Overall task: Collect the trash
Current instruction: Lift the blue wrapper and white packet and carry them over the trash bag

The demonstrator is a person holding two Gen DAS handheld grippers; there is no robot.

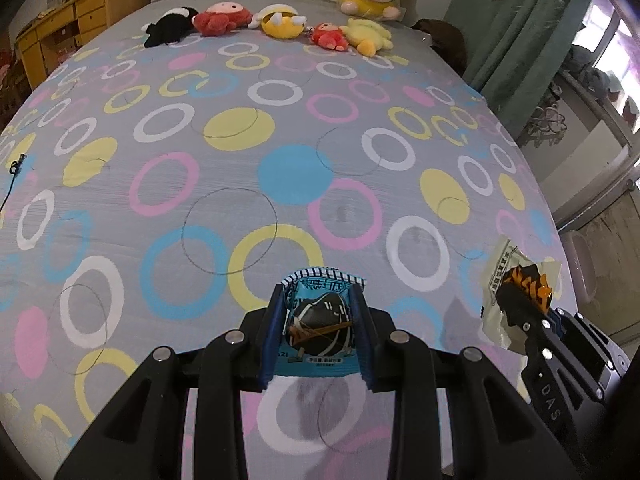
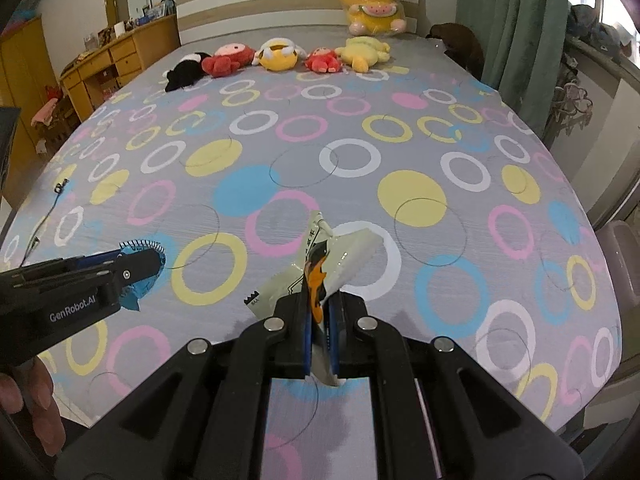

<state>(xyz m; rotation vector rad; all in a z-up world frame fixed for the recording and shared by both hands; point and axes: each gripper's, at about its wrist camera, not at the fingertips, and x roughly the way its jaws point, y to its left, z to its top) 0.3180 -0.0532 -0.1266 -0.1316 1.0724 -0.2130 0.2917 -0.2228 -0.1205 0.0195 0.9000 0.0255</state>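
Observation:
My left gripper is shut on a blue snack wrapper with a dark picture on it, held above the bed's near edge. It also shows in the right wrist view, with the blue wrapper sticking out of its jaws. My right gripper is shut on a pale, clear wrapper with orange and black print, held edge-up. In the left wrist view the right gripper holds that pale wrapper at the far right.
A bed with a grey sheet of coloured circles fills both views. Several plush toys lie in a row by the headboard. A wooden dresser stands left, green curtains right. A thin black cable lies at the left edge.

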